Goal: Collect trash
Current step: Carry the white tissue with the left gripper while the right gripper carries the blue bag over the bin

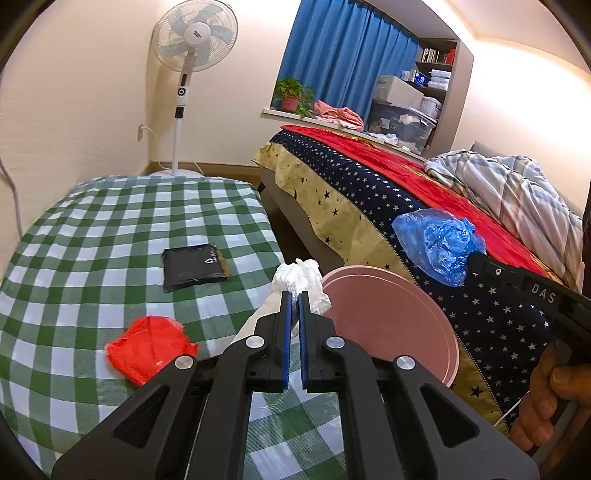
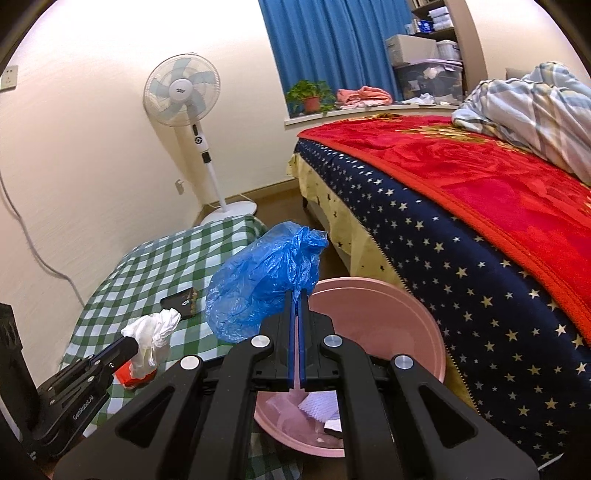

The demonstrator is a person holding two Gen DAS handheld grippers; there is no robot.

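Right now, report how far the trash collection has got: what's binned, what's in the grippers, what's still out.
Done: the pink bin already holds some scraps at its bottom. In hand: the left gripper is shut on a white plastic bag, and the right gripper is shut on a blue plastic bag; neither is dropped in yet. Left: a red wrapper and a black packet lie on the checked cloth.

A standing fan (image 1: pixel 195 35) (by the wall), blue curtain (image 1: pixel 343 55), starry bed (image 2: pixel 461 236).
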